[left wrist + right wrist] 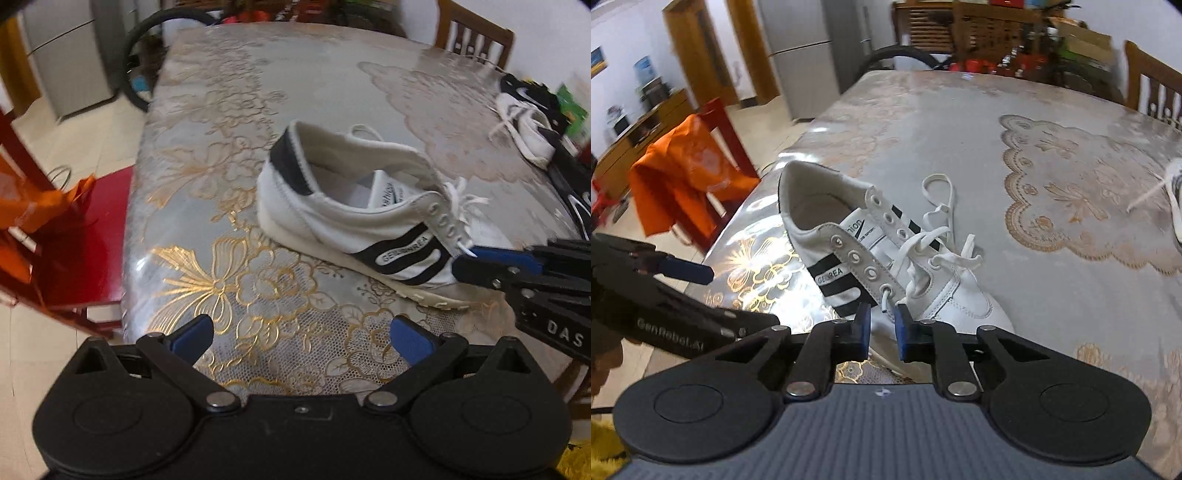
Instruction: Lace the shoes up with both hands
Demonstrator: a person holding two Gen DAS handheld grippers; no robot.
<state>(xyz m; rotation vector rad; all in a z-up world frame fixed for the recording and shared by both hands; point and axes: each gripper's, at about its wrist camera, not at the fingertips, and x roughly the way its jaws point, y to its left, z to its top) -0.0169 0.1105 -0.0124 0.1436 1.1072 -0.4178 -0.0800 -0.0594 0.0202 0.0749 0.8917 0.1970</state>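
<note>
- Right gripper (880,325) — nearest item in the right wrist view; its blue pads are drawn close with a narrow gap, bracketing a lace end (884,300) that hangs from an eyelet on the near row. Whether the pads actually pinch it cannot be told.
- Left gripper (301,332) — spread wide, nothing held, hovering over the table edge (177,229) short of the heel.
- White shoe (332,218) — set on the patterned cloth, toe towards the right gripper. Lower eyelets are seen threaded; upper eyelets (854,255) on both rows are seen bare.
- Loose lace (938,192) — looped slack on the cloth beyond the tongue, untied.
- Progress, as judged — partly laced; upper eyelets and knot are left.
- Second shoe (524,125) — far right, well apart.
</note>
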